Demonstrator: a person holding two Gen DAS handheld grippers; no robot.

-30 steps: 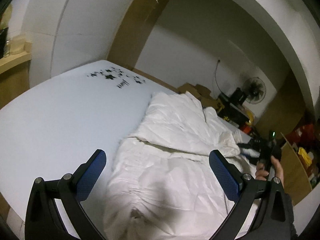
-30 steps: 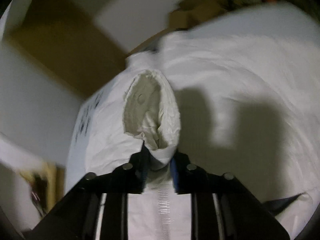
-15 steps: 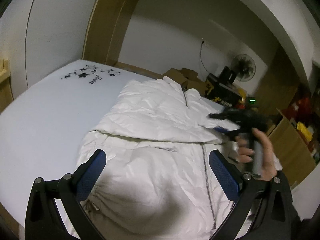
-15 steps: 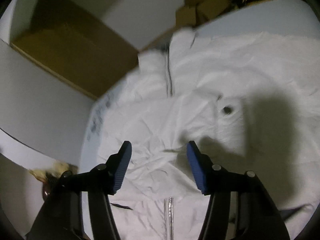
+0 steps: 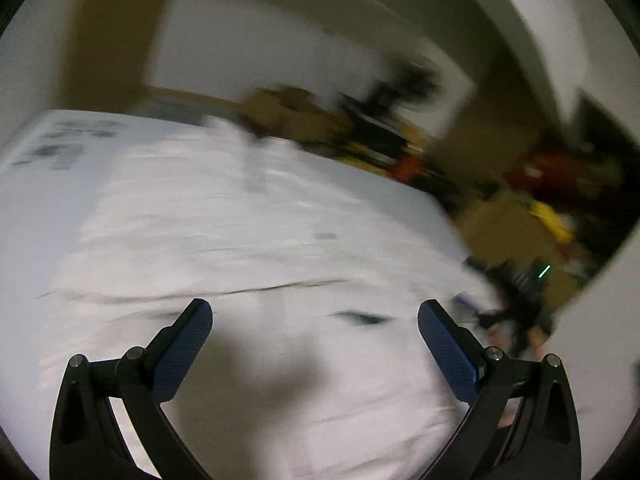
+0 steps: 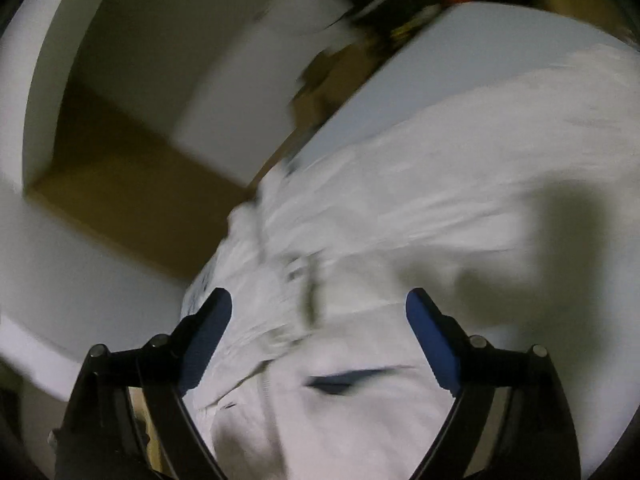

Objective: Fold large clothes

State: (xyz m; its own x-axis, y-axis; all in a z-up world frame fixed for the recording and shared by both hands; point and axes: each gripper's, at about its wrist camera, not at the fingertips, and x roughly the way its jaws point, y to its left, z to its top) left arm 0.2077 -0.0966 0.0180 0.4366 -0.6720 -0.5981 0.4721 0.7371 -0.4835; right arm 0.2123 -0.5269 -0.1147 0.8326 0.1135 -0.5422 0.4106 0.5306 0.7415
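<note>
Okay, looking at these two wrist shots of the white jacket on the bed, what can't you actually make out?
- Left wrist view: motion blur smears the white jacket, so folds and zipper are unreadable.
- Same view: the clutter past the bed is streaked beyond recognition.
- Right wrist view: the jacket's near part is cut off by the bottom edge, between the open right tool's arms.

No text, label, brand or number can be read. Dark printed marks are seen on the white sheet (image 5: 60, 148), far ahead and left of the tool, but they are blurred beyond reading.
</note>
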